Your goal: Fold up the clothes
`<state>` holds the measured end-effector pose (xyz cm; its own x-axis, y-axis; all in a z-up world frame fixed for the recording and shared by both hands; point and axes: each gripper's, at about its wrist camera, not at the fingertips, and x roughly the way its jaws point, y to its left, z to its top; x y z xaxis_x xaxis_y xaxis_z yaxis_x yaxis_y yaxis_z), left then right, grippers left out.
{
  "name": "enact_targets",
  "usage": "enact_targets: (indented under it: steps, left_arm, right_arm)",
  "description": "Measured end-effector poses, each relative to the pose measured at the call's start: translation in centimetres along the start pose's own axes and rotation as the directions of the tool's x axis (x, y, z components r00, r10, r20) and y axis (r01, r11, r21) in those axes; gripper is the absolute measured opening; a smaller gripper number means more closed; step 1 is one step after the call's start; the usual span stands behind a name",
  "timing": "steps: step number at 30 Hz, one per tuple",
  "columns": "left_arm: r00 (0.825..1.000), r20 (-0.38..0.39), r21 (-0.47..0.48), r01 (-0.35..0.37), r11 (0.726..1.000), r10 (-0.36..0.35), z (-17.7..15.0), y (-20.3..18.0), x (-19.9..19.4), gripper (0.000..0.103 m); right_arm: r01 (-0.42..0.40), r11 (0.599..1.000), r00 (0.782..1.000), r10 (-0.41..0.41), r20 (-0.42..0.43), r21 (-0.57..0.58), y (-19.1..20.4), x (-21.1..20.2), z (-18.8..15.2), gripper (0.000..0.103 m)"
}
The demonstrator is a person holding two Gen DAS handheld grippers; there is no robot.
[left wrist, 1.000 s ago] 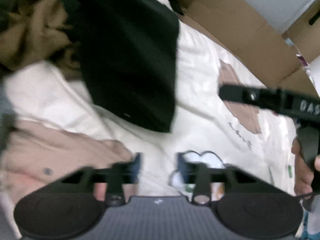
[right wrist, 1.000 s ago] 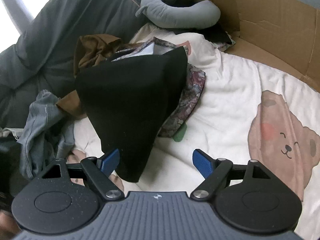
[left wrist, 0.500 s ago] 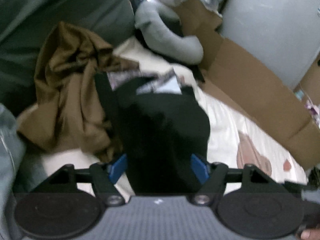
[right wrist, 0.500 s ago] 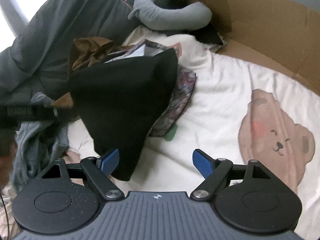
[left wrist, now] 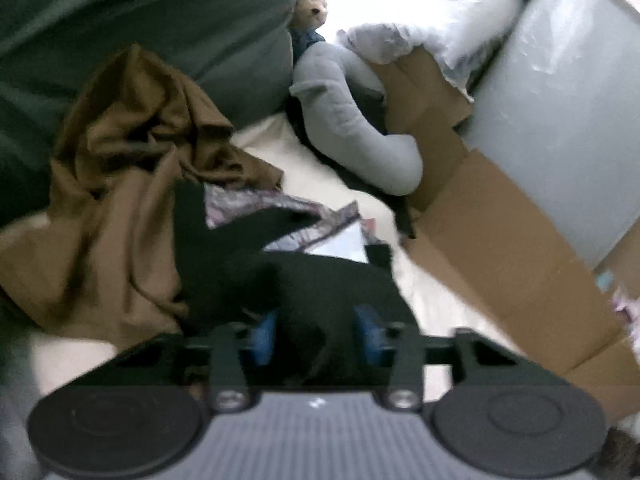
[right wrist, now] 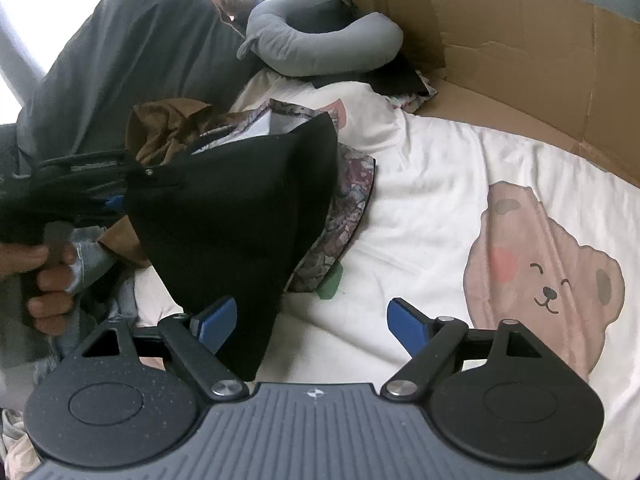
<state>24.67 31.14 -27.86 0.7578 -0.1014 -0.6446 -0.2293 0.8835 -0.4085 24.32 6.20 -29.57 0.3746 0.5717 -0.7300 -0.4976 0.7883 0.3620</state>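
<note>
A black garment lies folded on a patterned cloth on the white bear-print blanket. My left gripper has its blue pads either side of the black garment, with a gap still showing between them. In the right wrist view the left gripper sits at the garment's left corner. My right gripper is open, and its left pad touches the garment's near tip.
A brown garment is heaped at the left, with a blue denim piece below it. A grey neck pillow, a dark green cushion and cardboard walls ring the bed.
My left gripper has swung from the blanket to the black garment, and its jaws have narrowed around the cloth. My right gripper has barely moved.
</note>
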Motion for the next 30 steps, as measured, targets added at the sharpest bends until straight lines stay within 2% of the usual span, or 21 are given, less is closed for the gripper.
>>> enact_targets:
  steps: [2,6,13,18,22,26,30]
  left_arm:
    - [1.000,0.008,-0.014,0.030,0.999,-0.030,-0.3,-0.2,0.2,0.010]
    - [0.996,0.015,0.001,0.082,0.997,-0.082,-1.1,-1.4,0.1,0.005]
    - [0.985,-0.032,0.000,0.169,0.986,-0.169,-3.5,-3.2,0.0,0.004]
    - [0.970,-0.075,0.010,0.234,0.972,-0.232,-5.8,-4.7,-0.1,0.004]
    - [0.953,-0.113,0.033,0.286,0.958,-0.281,-7.8,-5.9,-0.3,0.004]
    - [0.944,-0.142,0.038,0.304,0.952,-0.296,-9.0,-6.0,-0.6,0.004]
    - [0.936,-0.164,0.039,0.321,0.946,-0.311,-9.9,-6.0,-0.8,0.004]
  right_arm:
    - [-0.008,1.000,1.000,0.008,-0.001,0.008,0.0,0.0,0.1,0.087]
    - [-0.027,1.000,1.000,0.027,0.000,0.013,0.0,0.0,0.3,0.087]
    - [-0.052,0.998,0.999,0.051,0.015,0.045,-0.2,-0.3,1.0,0.087]
    - [-0.128,0.970,0.991,0.131,0.000,0.205,-1.8,-0.3,1.9,0.087]
    - [-0.145,0.961,0.988,0.151,-0.007,0.235,-2.2,-0.1,2.0,0.087]
    - [-0.126,0.958,0.989,0.140,-0.037,0.258,-2.4,0.6,1.7,0.087]
    - [-0.150,0.935,0.983,0.177,-0.055,0.322,-3.3,1.2,1.2,0.087]
